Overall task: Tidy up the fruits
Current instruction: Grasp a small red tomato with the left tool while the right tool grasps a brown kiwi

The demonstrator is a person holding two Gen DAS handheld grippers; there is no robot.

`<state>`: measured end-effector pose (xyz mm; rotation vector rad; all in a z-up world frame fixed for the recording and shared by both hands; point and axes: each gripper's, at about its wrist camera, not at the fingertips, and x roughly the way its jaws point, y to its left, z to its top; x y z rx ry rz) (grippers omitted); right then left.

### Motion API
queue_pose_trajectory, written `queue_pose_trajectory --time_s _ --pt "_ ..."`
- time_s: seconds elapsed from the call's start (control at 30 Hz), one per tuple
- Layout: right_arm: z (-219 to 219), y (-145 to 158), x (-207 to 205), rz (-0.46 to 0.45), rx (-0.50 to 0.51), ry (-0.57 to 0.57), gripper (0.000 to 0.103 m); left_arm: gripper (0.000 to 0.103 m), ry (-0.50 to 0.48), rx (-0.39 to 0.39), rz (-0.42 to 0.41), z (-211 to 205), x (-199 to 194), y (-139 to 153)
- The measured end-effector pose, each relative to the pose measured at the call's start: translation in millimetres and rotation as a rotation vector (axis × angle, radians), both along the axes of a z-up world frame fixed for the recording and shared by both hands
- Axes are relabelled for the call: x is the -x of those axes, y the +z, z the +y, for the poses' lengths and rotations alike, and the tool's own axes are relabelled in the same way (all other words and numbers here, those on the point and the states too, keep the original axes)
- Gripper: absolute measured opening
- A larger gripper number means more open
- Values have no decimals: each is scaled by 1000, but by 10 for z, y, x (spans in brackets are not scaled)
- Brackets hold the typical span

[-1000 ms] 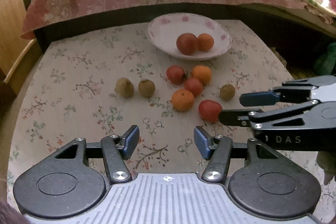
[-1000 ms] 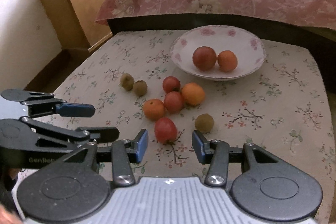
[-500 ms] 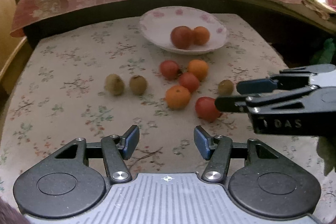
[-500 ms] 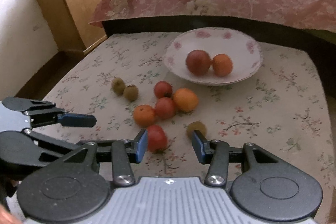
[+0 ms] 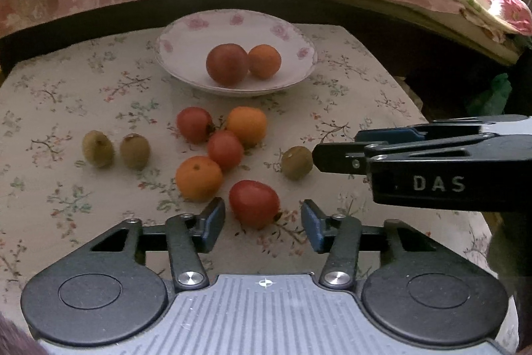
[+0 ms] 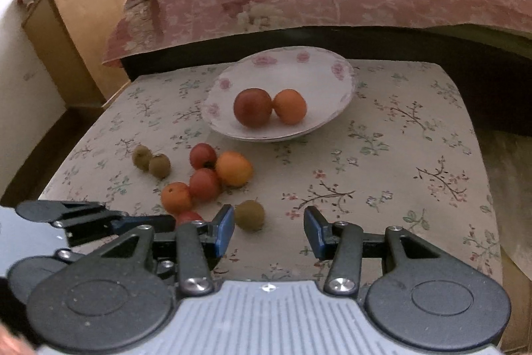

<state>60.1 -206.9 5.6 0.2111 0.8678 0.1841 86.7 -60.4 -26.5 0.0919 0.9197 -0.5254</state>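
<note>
We note two tools low over the table (image 5: pixel 66 82), each lined up on a different fruit. Left tool (image 5: pixel 262 225), jaws apart and empty: a red tomato (image 5: pixel 254 203) lies dead ahead, just beyond the tips and centred in the gap, slightly oblong with its long side running across the jaws. Right tool (image 6: pixel 268 230), jaws also apart and empty: a small kiwi (image 6: pixel 250 215) sits just past the tips but off to the left, close by the left finger (image 6: pixel 223 230) and not centred. In the left view the right tool's tips (image 5: pixel 335 155) come almost to that same kiwi (image 5: pixel 297 162) from the right. We judge the left tool the better placed: a straight push forward should bracket the tomato, while the right wants a small shift left first. The plate (image 5: pixel 186 39) lies farther back at the table's far edge, already holding a red fruit (image 5: pixel 227 64) and an orange (image 5: pixel 265 61).
</note>
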Motion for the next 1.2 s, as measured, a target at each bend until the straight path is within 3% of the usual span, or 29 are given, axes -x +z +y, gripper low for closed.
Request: queue_pose_trajectory --time_s 0.17,0.23,0.37,0.67,1.1,1.2 --pt "-26 -19 -3 11 -4 1 46 49 12 -28 -30 -59 -30 -31" --pt "-18 -33 -11 18 -2 4 46 42 9 -41 -39 -60 -29 -32" --pt "24 -51 -25 20 1 24 46 41 -16 -53 -42 -8 -1 -21" --pt "209 -120 -102 14 4 97 46 41 -26 -99 -29 188 164 113" --pt "350 -225 -173 -9 79 128 46 42 -27 -102 -27 252 171 6" --pt "359 -226 -169 -13 86 133 46 49 -39 -104 -35 242 193 0"
